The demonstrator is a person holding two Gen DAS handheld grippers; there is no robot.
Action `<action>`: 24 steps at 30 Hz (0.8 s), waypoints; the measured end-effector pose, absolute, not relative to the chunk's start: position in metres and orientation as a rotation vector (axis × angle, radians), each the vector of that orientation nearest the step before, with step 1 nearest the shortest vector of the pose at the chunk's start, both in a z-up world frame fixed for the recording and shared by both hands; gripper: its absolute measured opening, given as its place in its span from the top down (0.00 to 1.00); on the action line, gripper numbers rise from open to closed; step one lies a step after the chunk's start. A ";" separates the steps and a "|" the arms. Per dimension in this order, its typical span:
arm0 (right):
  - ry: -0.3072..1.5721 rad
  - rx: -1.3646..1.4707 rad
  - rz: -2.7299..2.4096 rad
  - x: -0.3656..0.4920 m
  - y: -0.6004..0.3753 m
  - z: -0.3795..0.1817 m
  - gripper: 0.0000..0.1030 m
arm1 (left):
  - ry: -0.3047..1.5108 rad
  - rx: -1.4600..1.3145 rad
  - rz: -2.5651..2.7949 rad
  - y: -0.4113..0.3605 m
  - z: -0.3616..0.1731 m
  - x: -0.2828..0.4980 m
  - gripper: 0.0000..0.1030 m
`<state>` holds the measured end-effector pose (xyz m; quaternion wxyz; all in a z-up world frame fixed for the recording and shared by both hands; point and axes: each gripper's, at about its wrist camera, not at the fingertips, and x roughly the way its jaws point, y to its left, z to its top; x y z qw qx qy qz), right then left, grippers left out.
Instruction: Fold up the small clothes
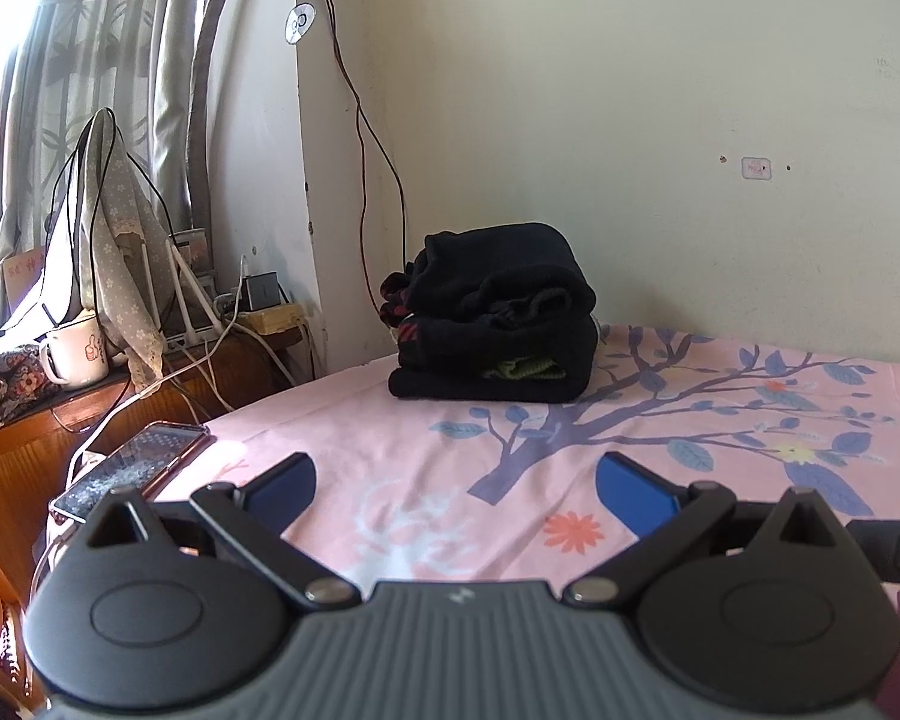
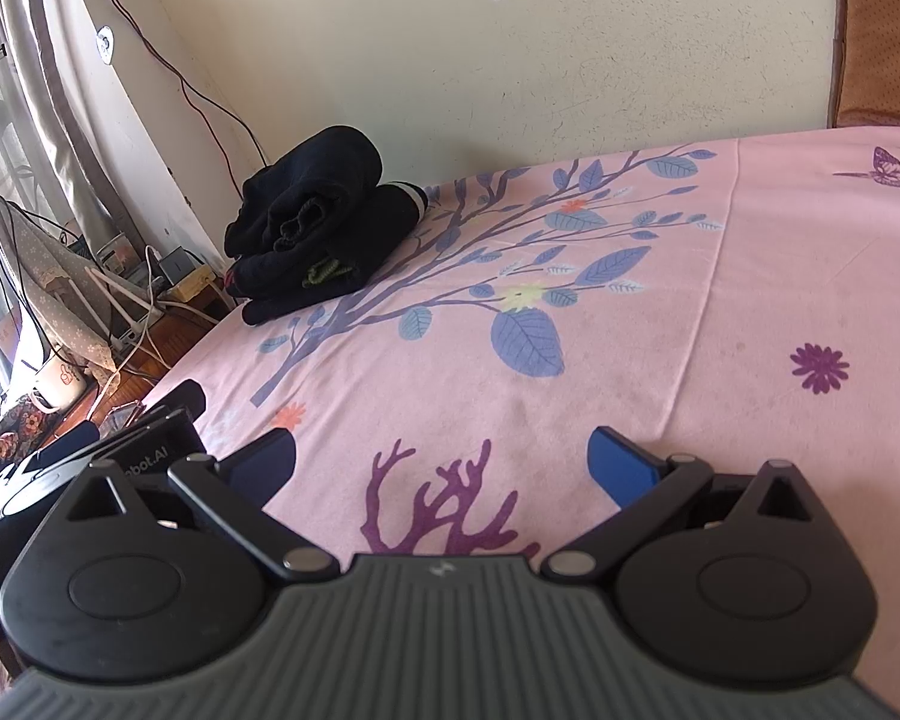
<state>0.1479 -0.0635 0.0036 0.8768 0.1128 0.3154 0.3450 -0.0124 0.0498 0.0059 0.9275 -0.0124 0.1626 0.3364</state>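
Note:
A stack of folded dark clothes sits at the far left corner of the pink floral bed sheet, against the wall; a green item shows between the layers. It also shows in the right wrist view. My left gripper is open and empty, low over the sheet, well short of the stack. My right gripper is open and empty over the sheet, nearer the bed's front. The left gripper's body shows at the left of the right wrist view.
A phone lies at the bed's left edge. A wooden side table at the left holds a white mug, a router, chargers and cables. Curtains hang behind it. The wall bounds the bed's far side.

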 end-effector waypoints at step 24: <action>0.657 0.224 0.719 0.147 -0.061 0.003 0.00 | 0.599 -0.173 0.543 0.089 0.022 0.002 0.00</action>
